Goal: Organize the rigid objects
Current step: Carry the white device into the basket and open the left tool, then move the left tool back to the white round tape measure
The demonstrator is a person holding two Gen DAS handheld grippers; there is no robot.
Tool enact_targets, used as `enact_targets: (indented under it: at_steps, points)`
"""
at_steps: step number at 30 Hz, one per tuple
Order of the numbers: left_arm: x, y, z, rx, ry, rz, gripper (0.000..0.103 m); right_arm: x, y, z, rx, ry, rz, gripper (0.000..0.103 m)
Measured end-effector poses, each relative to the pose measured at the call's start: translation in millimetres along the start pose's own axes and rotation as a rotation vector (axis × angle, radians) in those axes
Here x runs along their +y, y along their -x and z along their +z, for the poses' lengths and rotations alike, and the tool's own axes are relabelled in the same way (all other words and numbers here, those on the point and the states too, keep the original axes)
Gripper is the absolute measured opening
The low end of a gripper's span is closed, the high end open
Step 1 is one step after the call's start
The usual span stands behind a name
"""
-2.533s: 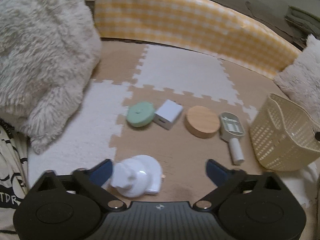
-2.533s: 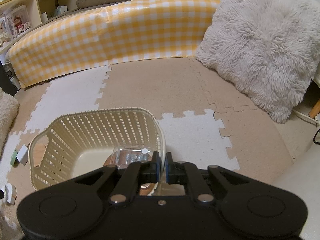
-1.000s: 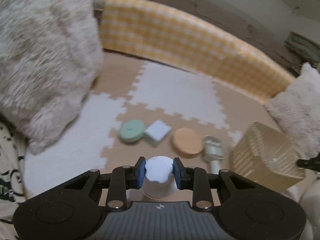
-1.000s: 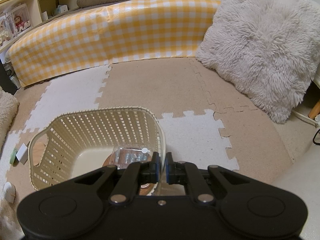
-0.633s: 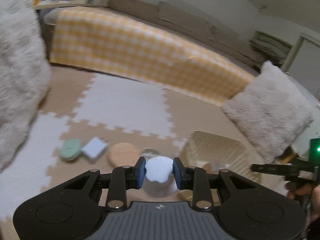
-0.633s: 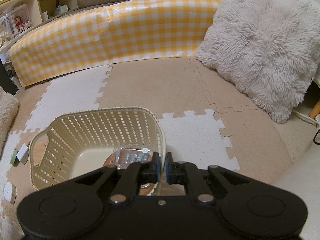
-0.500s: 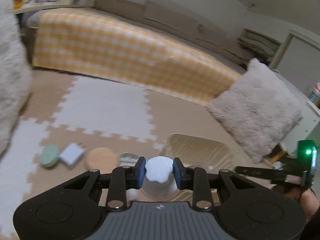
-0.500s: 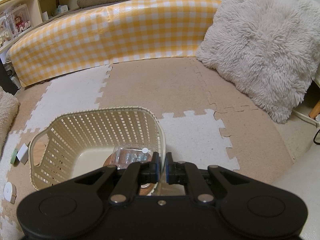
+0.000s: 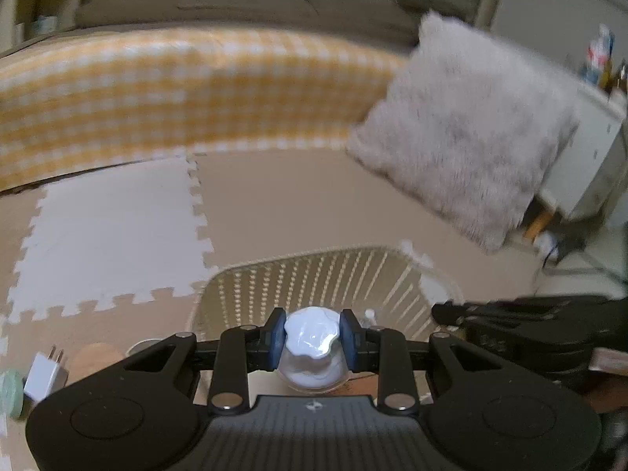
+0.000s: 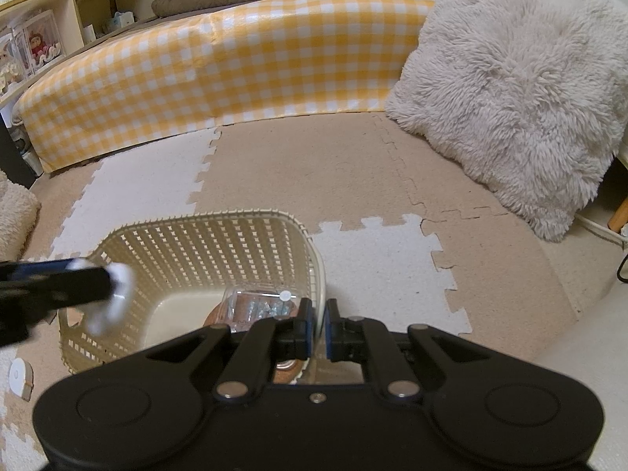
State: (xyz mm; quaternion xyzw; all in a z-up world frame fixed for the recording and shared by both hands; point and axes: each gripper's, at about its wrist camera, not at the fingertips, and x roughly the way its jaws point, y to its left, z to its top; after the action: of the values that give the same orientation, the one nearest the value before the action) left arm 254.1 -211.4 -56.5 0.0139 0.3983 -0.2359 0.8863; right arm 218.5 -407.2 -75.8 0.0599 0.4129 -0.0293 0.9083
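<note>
My left gripper [image 9: 313, 331] is shut on a white rounded plastic object [image 9: 310, 369] and holds it in the air over the near-left part of the cream lattice basket [image 9: 314, 274]. The right wrist view shows the same gripper as a blurred dark bar at the left, with the white object [image 10: 114, 298] over the basket's left rim. My right gripper [image 10: 318, 325] is shut on the basket's [image 10: 196, 243] near right rim. A clear plastic box of small metal parts [image 10: 259, 306] lies inside the basket on a brown round piece.
On the puzzle-mat floor left of the basket lie a white plug adapter [image 9: 43, 373], a wooden disc [image 9: 94, 357] and a green disc [image 9: 8, 386]. A fluffy pillow [image 10: 510, 90] leans at the right. A yellow checked bumper [image 10: 219, 66] runs along the back.
My left gripper has swung to the right with the white object, from above the row of floor items to over the basket. The right gripper and the basket have not moved.
</note>
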Motion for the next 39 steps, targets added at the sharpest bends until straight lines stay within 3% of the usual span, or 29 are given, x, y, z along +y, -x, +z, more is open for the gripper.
enact_targets:
  at_steps: [5,11,29,39]
  points:
    - [-4,-31,2,0.074,-0.089,0.061,0.031,0,0,0,-0.001,-0.004,0.005,0.007]
    - [1,-53,4,0.127,-0.128,0.101,0.031,-3,0,0,-0.002,-0.012,0.017,0.006]
    - [-10,-75,1,0.146,-0.249,0.172,0.032,-5,-2,0,0.005,-0.014,0.036,0.006]
    - [-16,-78,-4,0.144,-0.284,0.174,0.044,-6,-3,0,0.009,-0.019,0.042,0.006]
